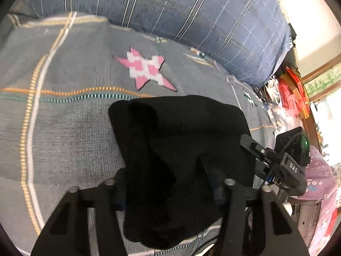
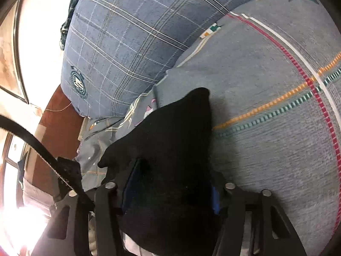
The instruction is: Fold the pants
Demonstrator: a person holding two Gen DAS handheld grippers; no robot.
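We are reading "DAS" in white letters on the black body of the right tool (image 1: 293, 167), seen from the left wrist. We are noting a round crest on the blue plaid pillow (image 2: 79, 82); its lettering is too small to read.

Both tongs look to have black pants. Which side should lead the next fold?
Probably left. The left tongs face the pants' broad flat span; the right tongs hold a bunched, pointed end.

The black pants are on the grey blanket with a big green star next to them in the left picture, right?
Not quite: the big star beside the black fabric pants is pink and white, not green, as the left wrist view shows. The pants do lie on the grey striped blanket.
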